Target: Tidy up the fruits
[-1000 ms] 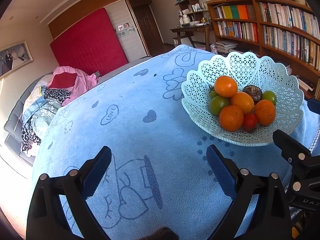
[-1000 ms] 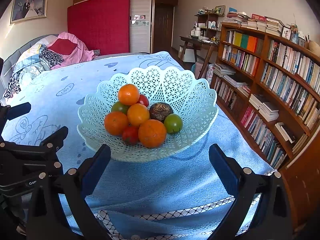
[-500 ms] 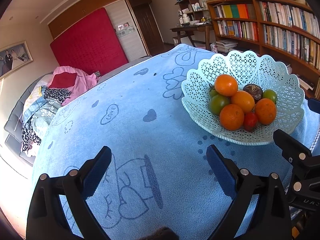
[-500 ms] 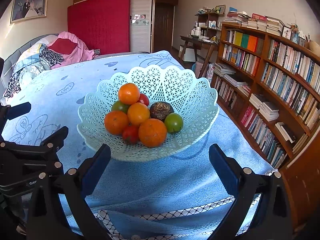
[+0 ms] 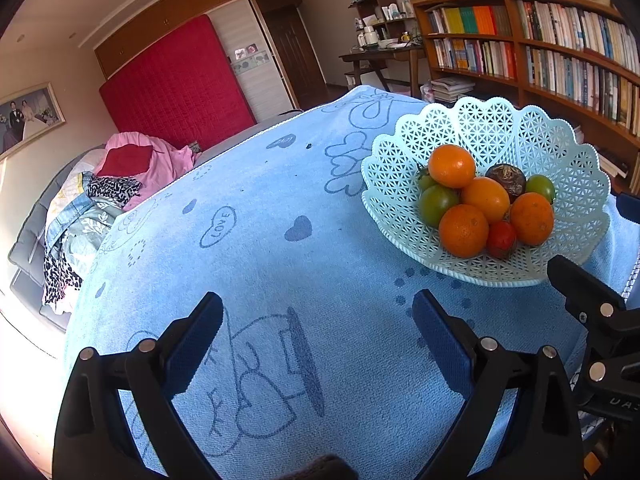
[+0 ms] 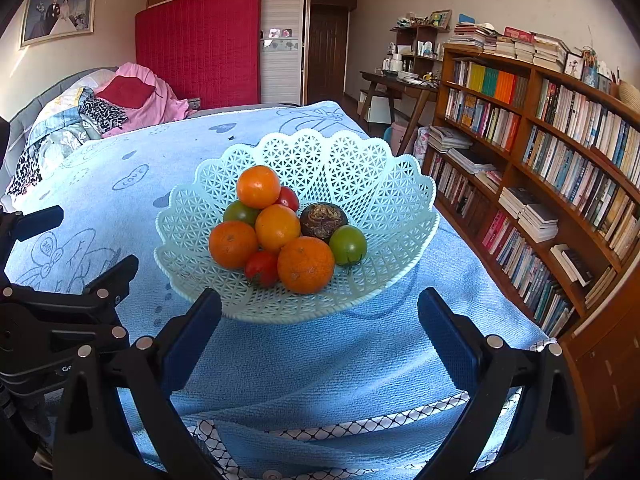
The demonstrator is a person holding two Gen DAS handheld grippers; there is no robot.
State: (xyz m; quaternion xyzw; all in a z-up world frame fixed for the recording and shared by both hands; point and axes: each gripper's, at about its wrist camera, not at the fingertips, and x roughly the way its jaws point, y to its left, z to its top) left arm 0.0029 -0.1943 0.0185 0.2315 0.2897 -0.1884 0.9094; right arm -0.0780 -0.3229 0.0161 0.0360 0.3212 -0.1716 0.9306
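Observation:
A pale green lattice fruit basket (image 6: 400, 208) (image 5: 572, 148) stands on a blue towel (image 5: 260, 248). In it lie several oranges (image 6: 306, 265), red tomatoes (image 6: 262, 268), green tomatoes (image 6: 348, 245) and one dark brown fruit (image 6: 323, 220). My right gripper (image 6: 319, 328) is open just short of the basket's near rim, nothing between its fingers. My left gripper (image 5: 317, 330) is open over bare towel, to the left of the basket. Part of the right gripper shows at the right edge of the left wrist view.
The towel covers a table with a checked cloth (image 6: 360, 428) under it. A wooden bookcase (image 6: 560, 152) full of books runs along the right. Behind lie a bed with piled clothes (image 5: 100, 200), a red padded panel (image 6: 200, 44) and a desk (image 6: 400, 84).
Almost nothing: the basket has slid very slightly lower in both views. Both grippers remain open and empty.

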